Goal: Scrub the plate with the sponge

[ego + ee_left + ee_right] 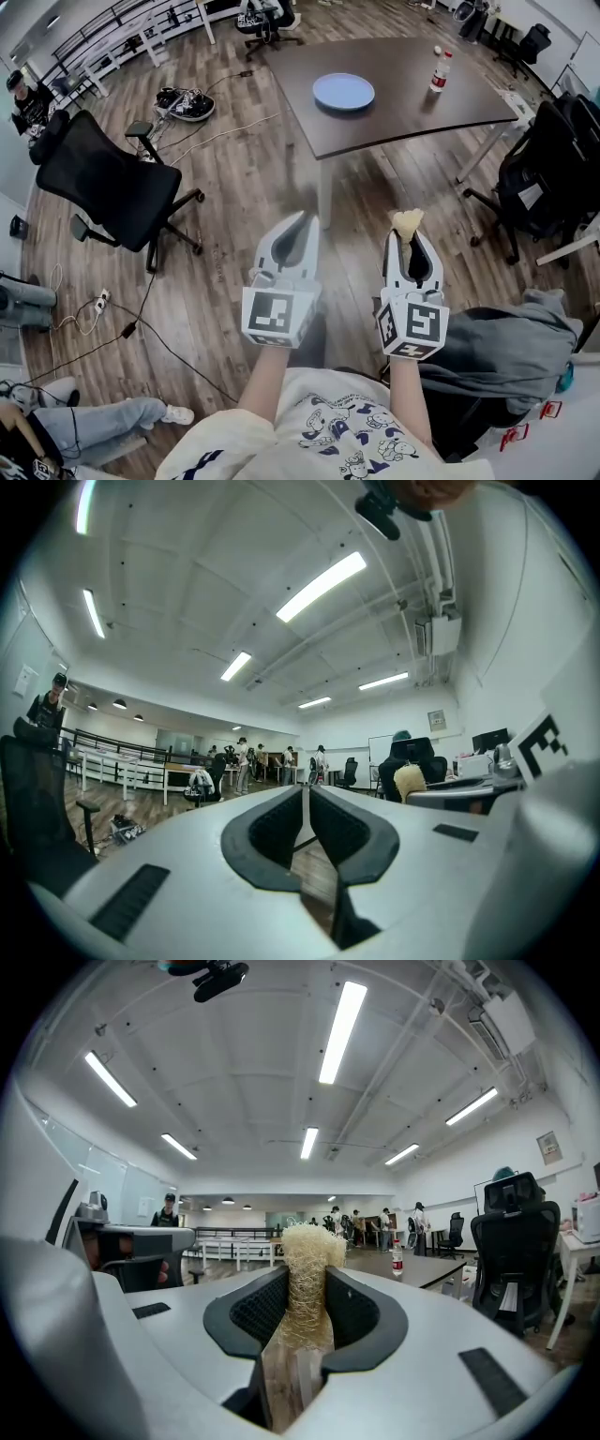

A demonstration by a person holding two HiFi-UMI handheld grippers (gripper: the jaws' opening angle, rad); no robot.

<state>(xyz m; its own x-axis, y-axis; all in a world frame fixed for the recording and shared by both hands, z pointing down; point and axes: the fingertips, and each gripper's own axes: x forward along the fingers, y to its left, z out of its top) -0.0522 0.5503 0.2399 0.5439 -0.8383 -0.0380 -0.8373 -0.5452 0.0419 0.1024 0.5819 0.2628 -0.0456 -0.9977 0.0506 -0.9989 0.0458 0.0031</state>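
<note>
A light blue plate [343,91] lies on the dark brown table [394,112] ahead of me, well beyond both grippers. My right gripper [409,234] is shut on a pale yellow fibrous sponge [407,221], which sticks up between its jaws; in the right gripper view the sponge [307,1283] fills the gap between the black pads. My left gripper [298,229] is held beside it over the wooden floor, jaws shut with nothing between them, as the left gripper view shows [307,813]. Both point level toward the table.
A plastic bottle [439,71] with a red label stands on the table's right part. A black office chair [117,187] stands at the left over floor cables. Another chair with a backpack [548,169] is at the right, and grey clothing [502,342] lies near my right side.
</note>
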